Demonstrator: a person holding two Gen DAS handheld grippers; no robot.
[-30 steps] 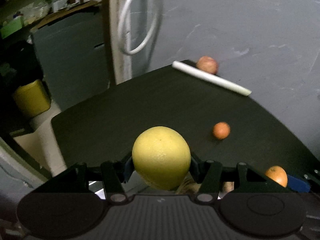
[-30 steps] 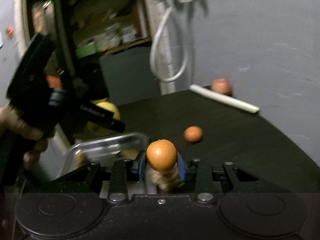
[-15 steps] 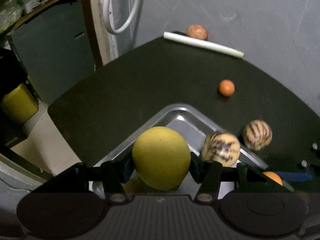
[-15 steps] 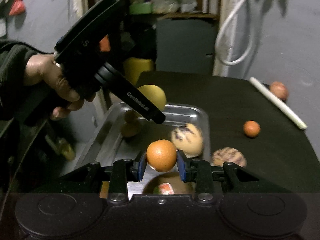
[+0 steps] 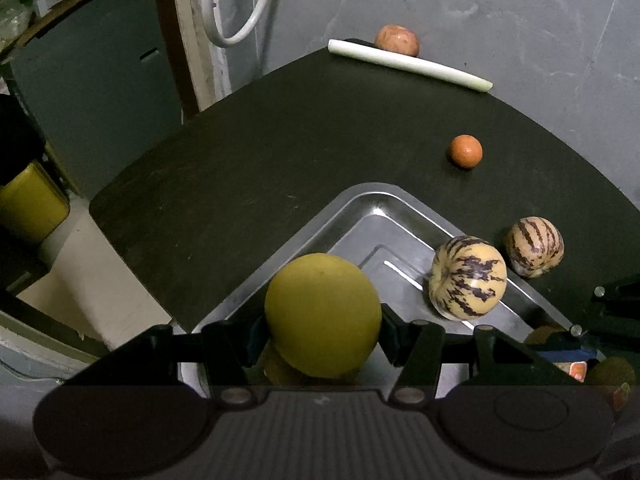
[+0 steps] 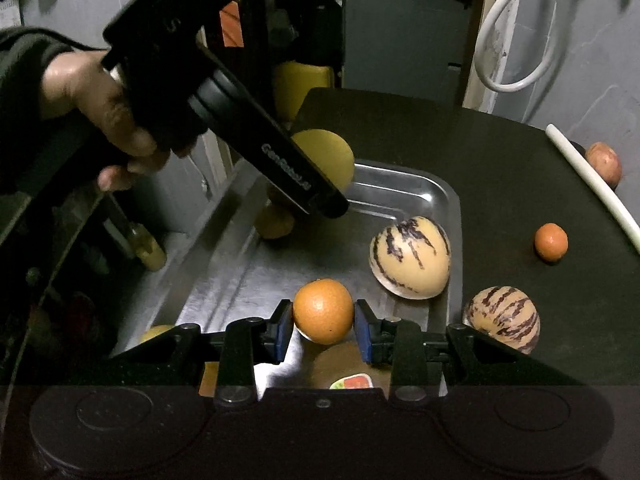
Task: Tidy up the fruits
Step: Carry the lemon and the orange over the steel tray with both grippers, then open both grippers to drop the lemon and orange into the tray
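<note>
My left gripper is shut on a large yellow citrus fruit, held above the near left corner of a metal tray. It also shows in the right wrist view, partly behind the left gripper body. My right gripper is shut on an orange above the tray. A striped cream melon lies inside the tray by its right wall; it also shows in the left wrist view. A second striped melon sits on the black table just outside the tray.
A small orange fruit lies on the black table beyond the tray. A white stalk and a reddish fruit lie at the far edge by the grey wall. More fruit lies in the tray under the left gripper.
Both grippers have tilted down and come over the tray with their fruit. The tray and both striped melons came into view and now look closer.
</note>
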